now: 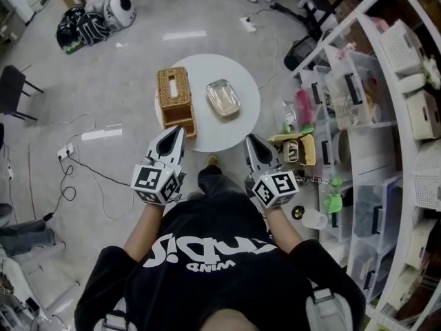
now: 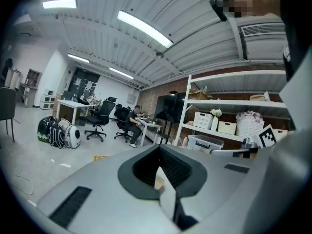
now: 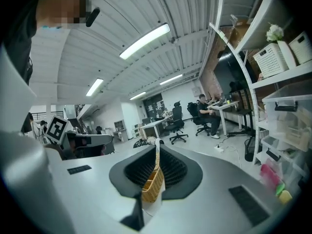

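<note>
A small round white table (image 1: 238,126) carries a wicker tissue box (image 1: 175,97) on its left and a clear rectangular dish (image 1: 222,97) at its middle. My left gripper (image 1: 174,135) is shut on nothing, its tip over the table's near left edge, just short of the wicker box. My right gripper (image 1: 252,143) is also shut and empty, at the table's near right edge. In the right gripper view the jaws (image 3: 156,161) meet, and a sliver of the wicker box (image 3: 153,187) shows through the slit. The left gripper view shows its jaws (image 2: 159,172) pressed together.
White shelving (image 1: 386,136) with plastic bins stands close on the right. Cables (image 1: 76,171) and a power strip lie on the floor at the left, near a dark chair (image 1: 12,92). A backpack and white carrier (image 1: 96,16) sit far left. A person sits at a distant desk (image 2: 134,123).
</note>
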The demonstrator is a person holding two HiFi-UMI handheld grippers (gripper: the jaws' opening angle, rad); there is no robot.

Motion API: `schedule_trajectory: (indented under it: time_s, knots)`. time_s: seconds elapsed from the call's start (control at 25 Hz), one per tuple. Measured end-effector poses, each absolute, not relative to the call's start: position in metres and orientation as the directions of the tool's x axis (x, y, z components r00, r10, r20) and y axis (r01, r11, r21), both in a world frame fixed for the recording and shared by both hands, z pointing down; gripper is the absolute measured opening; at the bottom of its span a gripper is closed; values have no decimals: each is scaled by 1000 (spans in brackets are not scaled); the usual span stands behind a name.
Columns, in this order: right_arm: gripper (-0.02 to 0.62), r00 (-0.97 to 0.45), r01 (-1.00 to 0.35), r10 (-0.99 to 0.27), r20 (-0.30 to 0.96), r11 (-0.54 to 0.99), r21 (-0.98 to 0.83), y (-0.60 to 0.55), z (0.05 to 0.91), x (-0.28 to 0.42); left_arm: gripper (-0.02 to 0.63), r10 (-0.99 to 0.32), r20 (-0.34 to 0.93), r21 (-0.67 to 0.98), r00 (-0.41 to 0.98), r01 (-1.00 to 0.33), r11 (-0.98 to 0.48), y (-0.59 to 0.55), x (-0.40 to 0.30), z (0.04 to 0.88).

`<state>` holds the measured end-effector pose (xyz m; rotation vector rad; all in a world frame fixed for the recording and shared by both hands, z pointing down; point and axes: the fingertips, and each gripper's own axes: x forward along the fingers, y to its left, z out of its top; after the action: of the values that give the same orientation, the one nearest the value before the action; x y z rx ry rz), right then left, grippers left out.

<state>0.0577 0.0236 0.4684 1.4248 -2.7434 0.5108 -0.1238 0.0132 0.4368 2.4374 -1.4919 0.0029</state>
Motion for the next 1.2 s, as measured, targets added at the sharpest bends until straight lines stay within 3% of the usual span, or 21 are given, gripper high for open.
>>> schedule_trajectory:
  time_s: [0.8, 1.2]
  knots:
    - [28, -636, -762, -752, 173, 577, -295, -123, 460, 70, -2, -872, 177, 204, 456, -884, -421, -125, -99, 426]
    - [25, -564, -810, -809, 165, 503, -302, -140, 460, 66, -2, -841, 189, 199, 507, -858, -473, -150, -112, 425]
